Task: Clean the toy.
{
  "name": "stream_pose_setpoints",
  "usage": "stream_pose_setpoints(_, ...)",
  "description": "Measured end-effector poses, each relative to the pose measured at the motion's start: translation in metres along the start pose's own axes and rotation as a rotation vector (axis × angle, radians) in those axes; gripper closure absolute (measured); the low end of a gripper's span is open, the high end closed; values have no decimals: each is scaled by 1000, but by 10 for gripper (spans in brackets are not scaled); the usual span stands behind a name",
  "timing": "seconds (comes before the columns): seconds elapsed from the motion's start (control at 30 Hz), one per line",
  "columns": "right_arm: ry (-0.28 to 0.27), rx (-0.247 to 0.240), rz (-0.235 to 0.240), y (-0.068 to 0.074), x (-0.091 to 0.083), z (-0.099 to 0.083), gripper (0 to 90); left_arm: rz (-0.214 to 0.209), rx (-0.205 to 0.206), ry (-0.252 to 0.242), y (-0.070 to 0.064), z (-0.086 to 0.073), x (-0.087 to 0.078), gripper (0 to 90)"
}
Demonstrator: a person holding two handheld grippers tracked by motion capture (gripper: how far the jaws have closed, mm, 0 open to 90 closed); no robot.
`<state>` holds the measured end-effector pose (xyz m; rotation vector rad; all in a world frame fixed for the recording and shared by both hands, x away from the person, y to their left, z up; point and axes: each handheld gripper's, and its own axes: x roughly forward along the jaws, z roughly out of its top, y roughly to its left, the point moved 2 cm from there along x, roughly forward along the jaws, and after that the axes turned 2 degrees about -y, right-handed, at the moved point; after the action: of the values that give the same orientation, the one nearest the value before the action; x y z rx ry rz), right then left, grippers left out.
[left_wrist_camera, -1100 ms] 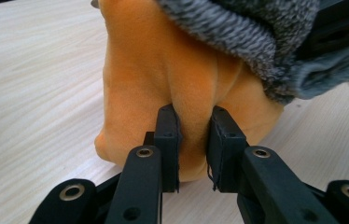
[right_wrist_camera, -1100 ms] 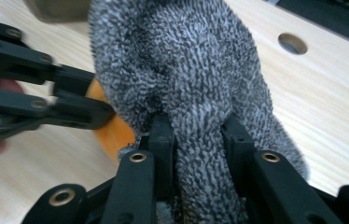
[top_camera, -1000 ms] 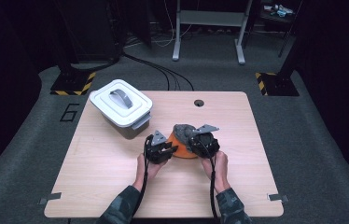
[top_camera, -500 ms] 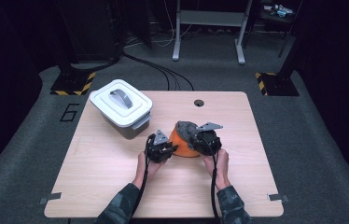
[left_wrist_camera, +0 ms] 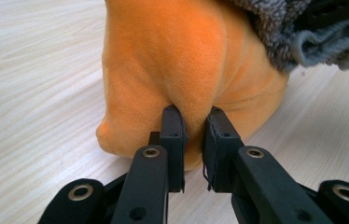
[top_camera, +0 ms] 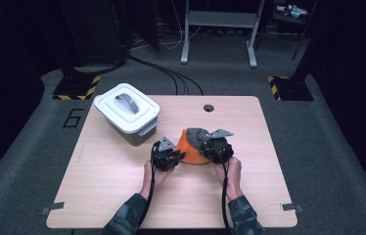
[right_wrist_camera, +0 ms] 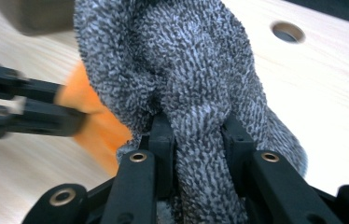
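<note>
An orange cloth (top_camera: 187, 149) lies bunched in the middle of the table, with a grey towel (top_camera: 198, 135) heaped on its top. My left gripper (top_camera: 170, 155) is at the orange cloth's left side, shut on a fold of the orange cloth (left_wrist_camera: 163, 70). My right gripper (top_camera: 211, 147) is at the heap's right side. In the right gripper view it is shut on a thick fold of the grey towel (right_wrist_camera: 196, 93), and the left gripper's black jaws show blurred at the left in front of the orange cloth (right_wrist_camera: 95, 126).
A white lidded box (top_camera: 126, 112) with a grey handle stands at the table's back left, close to the cloths. A round cable hole (top_camera: 208, 107) sits near the table's (top_camera: 122, 186) far edge. Dark floor, cables and stands lie beyond.
Both grippers and the cloth heap have shifted slightly towards the far side; the grips look the same.
</note>
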<state>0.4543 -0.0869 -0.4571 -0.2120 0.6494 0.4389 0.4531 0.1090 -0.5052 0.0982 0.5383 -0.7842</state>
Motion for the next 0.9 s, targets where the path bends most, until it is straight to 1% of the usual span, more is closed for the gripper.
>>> stream_pose_setpoints(0.03,7,-1,-12,-6,0,-3,706,-3,-3,-3,0,0,0,795)
stream_pose_setpoints(0.07,13,28,-23,-11,0,-5,706,-7,-6,-2,0,0,0,795)
stream_pose_setpoints(0.1,20,32,-22,-16,0,-7,705,-10,-20,-4,-1,0,0,794)
stream_pose_setpoints(0.13,25,43,-28,-21,0,-9,704,-8,-14,-5,0,0,0,794)
stream_pose_setpoints(0.17,27,54,-29,-22,-1,-9,703,-8,-16,-8,-1,0,0,794)
stream_pose_setpoints(0.2,21,51,-24,-22,-5,-9,703,-3,-18,-12,-1,0,-1,794)
stream_pose_setpoints(0.23,-1,33,-18,-19,-11,-6,703,-6,-20,-12,-2,0,-1,794)
stream_pose_setpoints(0.27,-18,36,-15,-14,-15,-4,703,-12,-32,-16,-2,0,-2,794)
stream_pose_setpoints(0.3,-36,17,4,-10,-19,-1,703,-12,-31,-15,-2,0,-2,794)
stream_pose_setpoints(0.33,-46,2,29,-2,-23,3,702,-14,-36,-16,-4,0,-3,794)
stream_pose_setpoints(0.37,-49,-24,37,11,-26,7,702,-16,-34,-16,-5,1,-4,794)
stream_pose_setpoints(0.4,-51,-55,47,21,-27,10,702,-16,-34,-13,-7,1,-4,794)
stream_pose_setpoints(0.43,-34,-73,50,32,-24,12,703,-10,-30,-14,-8,1,-4,794)
stream_pose_setpoints(0.47,-16,-106,28,37,-19,12,703,-10,-33,-8,-7,0,-4,794)
stream_pose_setpoints(0.5,-4,-128,7,39,-13,11,705,-6,-32,-8,-6,0,-3,794)
stream_pose_setpoints(0.53,1,-133,0,37,-8,9,706,-16,-41,-7,-4,-2,-3,794)
stream_pose_setpoints(0.57,2,-119,-2,34,-4,7,707,-17,-48,-14,-4,-3,-3,794)
stream_pose_setpoints(0.67,8,-78,-1,22,-3,1,707,-9,-36,-16,-6,-3,-2,794)
stream_pose_setpoints(0.7,12,-64,-25,15,-4,-1,706,-9,-34,-10,-6,-2,-2,794)
stream_pose_setpoints(0.73,14,-57,-33,9,-4,-4,706,-9,-32,-8,-6,-2,-3,794)
stream_pose_setpoints(0.8,23,-24,-53,-1,-4,-9,705,-12,-32,-8,-5,-3,-3,794)
stream_pose_setpoints(0.83,24,-20,-56,-7,-3,-12,705,-14,-32,-9,-5,-3,-3,793)
stream_pose_setpoints(0.87,28,0,-58,-9,-2,-13,705,-12,-28,-4,-5,-2,-3,793)
stream_pose_setpoints(0.9,26,5,-43,-12,0,-15,705,-5,-16,-4,-6,-2,-3,792)
